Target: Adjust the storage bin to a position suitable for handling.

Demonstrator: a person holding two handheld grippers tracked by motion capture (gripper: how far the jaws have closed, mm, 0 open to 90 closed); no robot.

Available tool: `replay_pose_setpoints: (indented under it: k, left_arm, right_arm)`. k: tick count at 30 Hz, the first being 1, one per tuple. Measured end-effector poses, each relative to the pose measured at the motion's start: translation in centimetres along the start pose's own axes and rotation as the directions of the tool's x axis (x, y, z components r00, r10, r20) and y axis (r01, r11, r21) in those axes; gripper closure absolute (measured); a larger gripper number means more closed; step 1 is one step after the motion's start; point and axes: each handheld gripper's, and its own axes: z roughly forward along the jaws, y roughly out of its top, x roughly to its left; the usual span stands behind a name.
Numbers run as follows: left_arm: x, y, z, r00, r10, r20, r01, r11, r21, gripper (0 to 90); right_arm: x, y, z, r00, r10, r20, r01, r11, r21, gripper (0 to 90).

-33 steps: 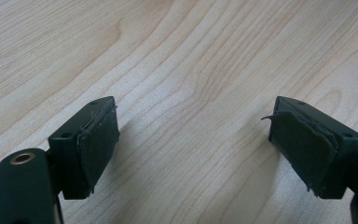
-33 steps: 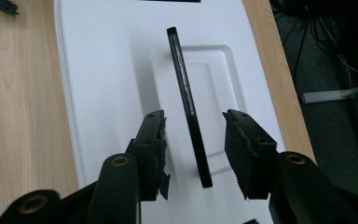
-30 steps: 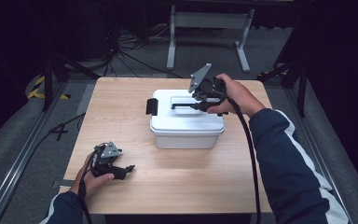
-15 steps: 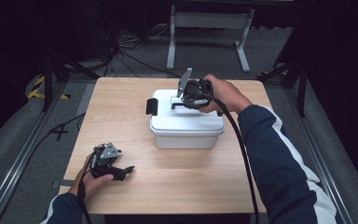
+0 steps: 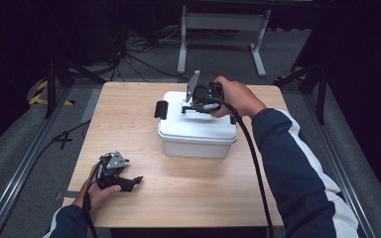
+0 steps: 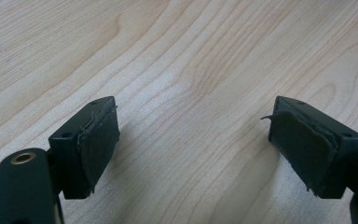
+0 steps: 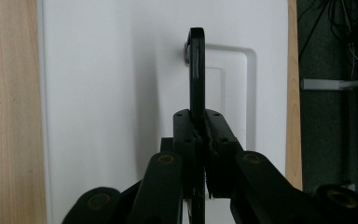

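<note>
Now one hand-held gripper (image 7: pixel 199 154) clamps one box handle (image 7: pixel 196 70)

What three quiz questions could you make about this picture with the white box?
1. True or false: the right gripper has shut its fingers on the box's black handle.
2. What lies under the left gripper? A) bare wooden table B) the box lid C) a cable
3. What colour is the storage box?

Key:
1. True; the handle stands up between the fingers.
2. A; the wooden table, and its fingers stand apart with nothing between them.
3. White, with a black latch at its end.
</note>
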Motion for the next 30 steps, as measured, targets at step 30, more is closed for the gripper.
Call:
replay_pose_setpoints:
  k: [30]
  left_arm:
    - [0.1,0.1,-0.1,1.0000,0.005,0.001,-0.005,1.0000,0.007,16.3]
  right_arm:
    - [5.6,0.3,-6.6,0.9948,-0.084,-0.057,0.079,0.993,-0.086,84.8]
